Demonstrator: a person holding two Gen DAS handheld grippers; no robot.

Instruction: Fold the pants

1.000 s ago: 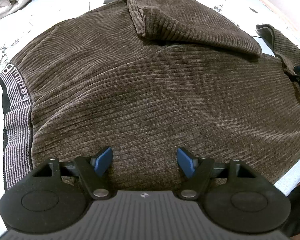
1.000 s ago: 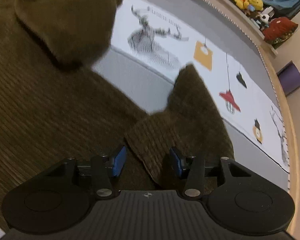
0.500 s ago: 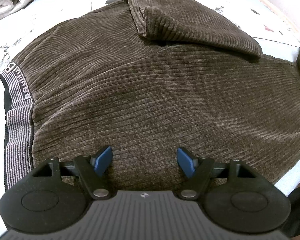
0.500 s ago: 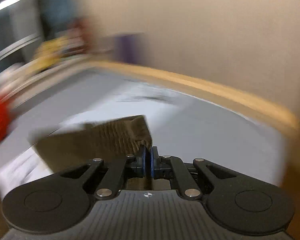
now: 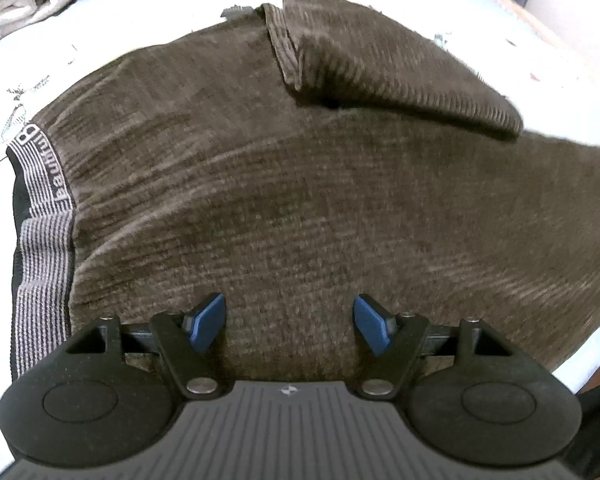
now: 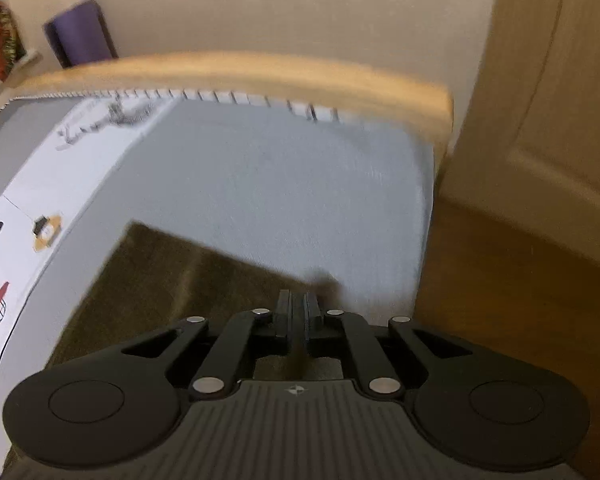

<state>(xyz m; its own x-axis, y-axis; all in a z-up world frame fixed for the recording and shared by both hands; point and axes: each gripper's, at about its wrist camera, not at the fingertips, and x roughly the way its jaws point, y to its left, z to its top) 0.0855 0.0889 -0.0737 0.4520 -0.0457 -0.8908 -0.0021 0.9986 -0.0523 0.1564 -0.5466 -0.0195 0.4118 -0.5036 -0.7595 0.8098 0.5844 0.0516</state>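
Brown pants [image 5: 300,184] spread on bed [image 6: 284,184] w/ left gripper [image 5: 290,322] fingers apart above them; right gripper [image 6: 298,310] fingers pinching pant edge. Wood floor [image 6: 500,300] beside.

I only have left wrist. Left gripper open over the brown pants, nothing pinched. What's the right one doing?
Observer: The right gripper is shut on a pants leg, with brown fabric pinched between its pads.
Operator: Where is it pointing?
Observer: Toward the corner of the bed, at the wooden bed frame and the wall beyond it.
Operator: Is the leg off the bed?
Observer: The part ahead of the gripper appears to lie flat on the light blue sheet; the image is too blurred to be sure.
Operator: Anything near that corner?
Observer: A purple object stands by the wall behind the frame.
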